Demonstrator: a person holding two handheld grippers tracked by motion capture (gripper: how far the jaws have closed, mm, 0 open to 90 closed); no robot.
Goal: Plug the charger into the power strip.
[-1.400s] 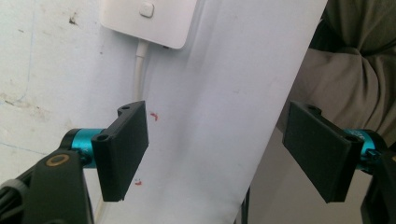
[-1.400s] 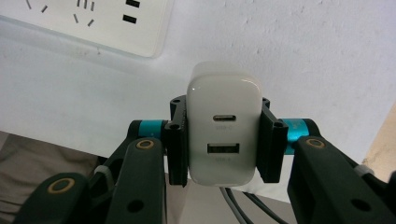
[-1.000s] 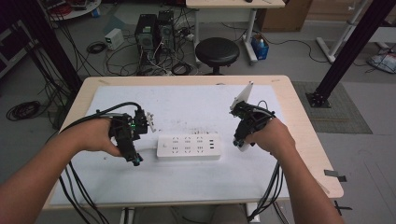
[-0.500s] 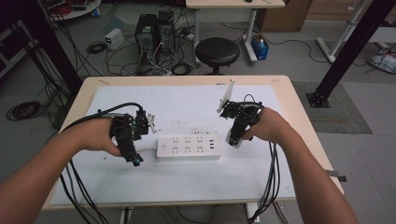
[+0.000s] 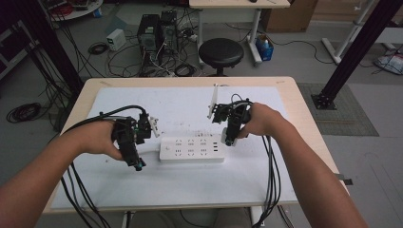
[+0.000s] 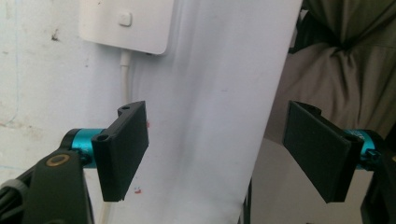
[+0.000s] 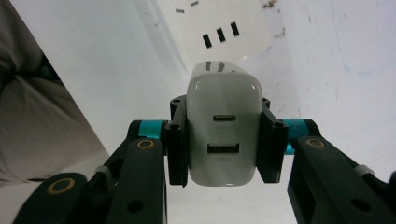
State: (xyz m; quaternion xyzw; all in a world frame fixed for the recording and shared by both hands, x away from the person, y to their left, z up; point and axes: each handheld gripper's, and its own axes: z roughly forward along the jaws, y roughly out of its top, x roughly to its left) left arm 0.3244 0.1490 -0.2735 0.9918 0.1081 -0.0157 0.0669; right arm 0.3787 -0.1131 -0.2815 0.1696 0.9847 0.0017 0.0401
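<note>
At centre frame, we clamped the white charger (image 7: 223,135) in our right gripper (image 5: 230,138) above the power strip (image 5: 192,149); our left gripper (image 5: 134,159) stood open, centre-left

Dim room, brighter tabletop, soft shadows, blurred close-ups

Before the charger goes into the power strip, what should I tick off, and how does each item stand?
1. Right gripper shut on the white USB charger: ok.
2. Charger sits square between the jaws: ok.
3. Charger prongs lined up with a socket: cannot tell, prongs hidden.
4. Power strip lies flat on the table: ok.
5. Left gripper steadying the strip: not ok; open, beside the strip's cord end.
</note>
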